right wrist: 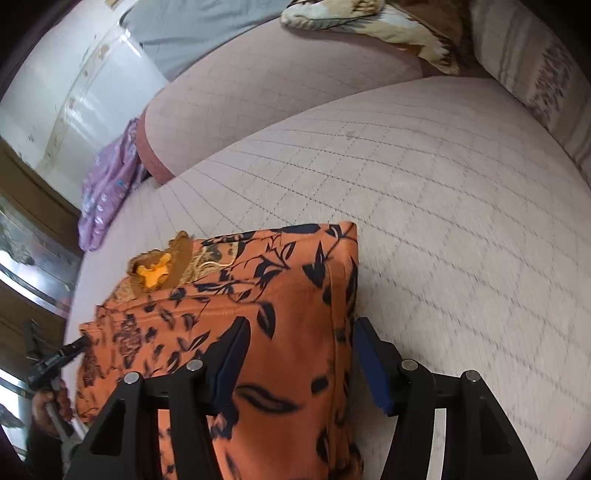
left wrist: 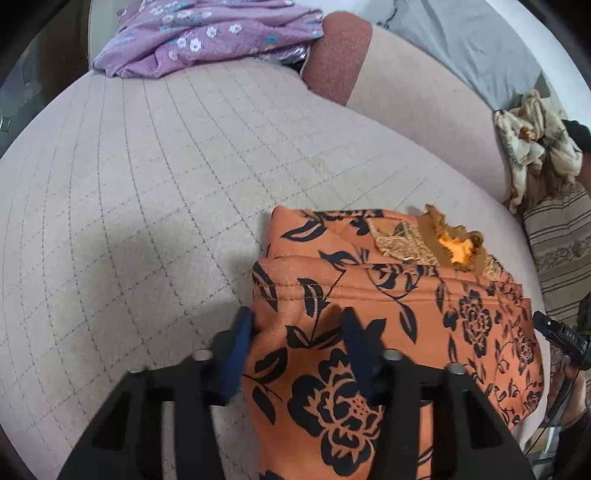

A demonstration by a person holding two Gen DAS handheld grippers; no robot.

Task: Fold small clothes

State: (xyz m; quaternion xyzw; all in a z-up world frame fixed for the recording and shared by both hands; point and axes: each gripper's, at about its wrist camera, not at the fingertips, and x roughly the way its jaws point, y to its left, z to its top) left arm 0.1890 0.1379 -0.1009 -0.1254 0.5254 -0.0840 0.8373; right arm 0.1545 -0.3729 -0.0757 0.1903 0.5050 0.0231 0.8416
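Cloth (left wrist: 388,295), orange with black flowers, is lying folded on the near part of the sofa seat (left wrist: 147,184). Left claw (left wrist: 295,325) is gripping its left edge, pads pressing the fabric. Right claw (right wrist: 301,336) is straddling the right edge; whether its pads are pinching it, I cannot tell. Purple cloth (left wrist: 207,37) is lying at the far left.

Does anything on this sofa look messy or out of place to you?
Mostly the far corners. A purple floral garment lies bunched in a heap at one end of the sofa seat, and a cream patterned cloth sits crumpled at the other. The orange floral garment being folded looks fairly tidy.
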